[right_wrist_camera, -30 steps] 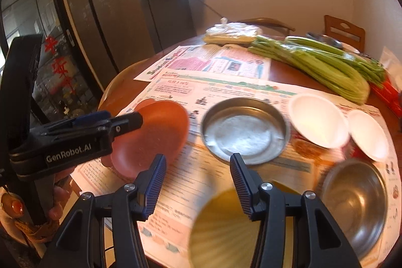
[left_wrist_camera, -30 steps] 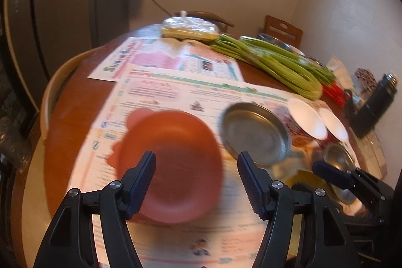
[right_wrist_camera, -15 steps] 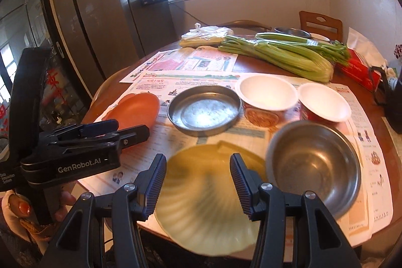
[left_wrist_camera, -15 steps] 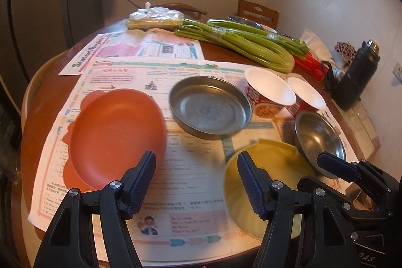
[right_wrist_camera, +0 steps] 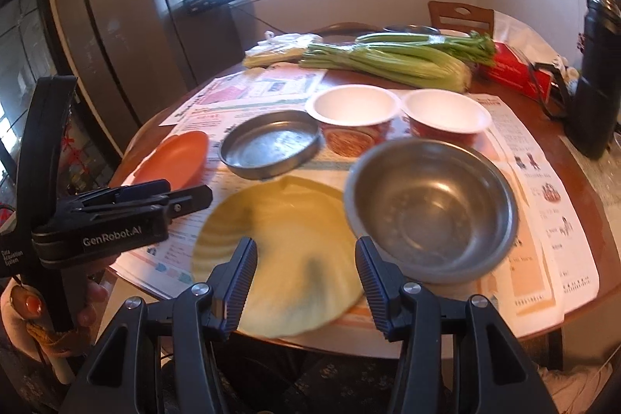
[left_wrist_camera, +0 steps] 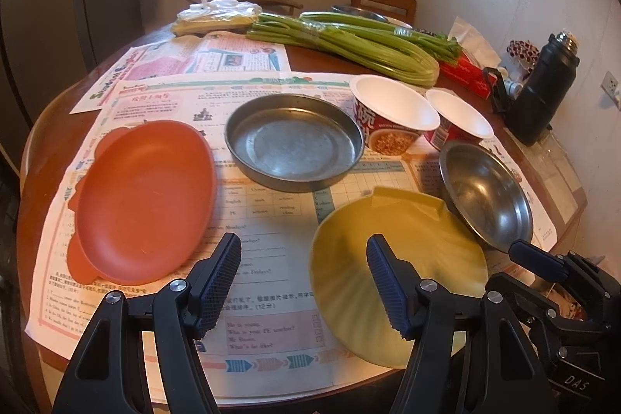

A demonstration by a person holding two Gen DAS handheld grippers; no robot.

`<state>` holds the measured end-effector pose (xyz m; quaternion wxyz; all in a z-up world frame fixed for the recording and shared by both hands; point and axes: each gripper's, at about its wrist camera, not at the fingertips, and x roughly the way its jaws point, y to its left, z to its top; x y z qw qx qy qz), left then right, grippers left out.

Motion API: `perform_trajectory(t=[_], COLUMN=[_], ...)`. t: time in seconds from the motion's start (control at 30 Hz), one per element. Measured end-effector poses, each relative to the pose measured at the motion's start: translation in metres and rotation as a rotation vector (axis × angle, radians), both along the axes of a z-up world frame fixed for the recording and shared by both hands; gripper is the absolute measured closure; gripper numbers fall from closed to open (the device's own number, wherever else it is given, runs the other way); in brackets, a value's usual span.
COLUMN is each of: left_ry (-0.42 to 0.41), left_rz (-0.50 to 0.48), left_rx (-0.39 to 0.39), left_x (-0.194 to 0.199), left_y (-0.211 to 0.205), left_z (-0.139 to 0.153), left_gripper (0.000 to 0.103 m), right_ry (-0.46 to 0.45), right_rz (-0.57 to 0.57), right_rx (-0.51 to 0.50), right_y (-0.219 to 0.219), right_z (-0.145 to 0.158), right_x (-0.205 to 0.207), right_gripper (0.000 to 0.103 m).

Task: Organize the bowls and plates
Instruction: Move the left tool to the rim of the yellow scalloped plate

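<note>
Plates and bowls sit on newspaper over the round table (left_wrist_camera: 46, 127) — one orange plate (left_wrist_camera: 143, 196), one yellow plate (left_wrist_camera: 399, 258), one steel pan (left_wrist_camera: 293, 142), one steel bowl (right_wrist_camera: 431, 208), two noodle cups (right_wrist_camera: 353, 107). Left gripper (left_wrist_camera: 302, 282) and right gripper (right_wrist_camera: 306, 274) hover spread wide, empty.

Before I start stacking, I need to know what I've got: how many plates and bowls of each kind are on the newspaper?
Plastic plates: 2, the orange plate and the yellow plate.
Metal dishes: 2, the shallow metal pan and the steel bowl.
Paper noodle bowls: 2, the left one and the right one.
Total: 6.
</note>
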<state>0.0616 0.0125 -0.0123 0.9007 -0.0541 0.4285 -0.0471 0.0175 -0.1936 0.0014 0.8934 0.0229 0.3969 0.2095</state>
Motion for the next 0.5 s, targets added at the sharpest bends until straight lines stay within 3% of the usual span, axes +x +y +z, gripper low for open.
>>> perform_trajectory(t=[0.5], left_ry=[0.053], left_rz=[-0.015], left_rx=[0.002], left_x=[0.011], left_y=[-0.004], left_z=[-0.023], left_gripper=[0.034], right_ry=[0.086], right_rz=[-0.008], right_rx=[-0.022], right_y=[-0.007], right_z=[-0.03], right_x=[0.002], right_gripper=[0.051])
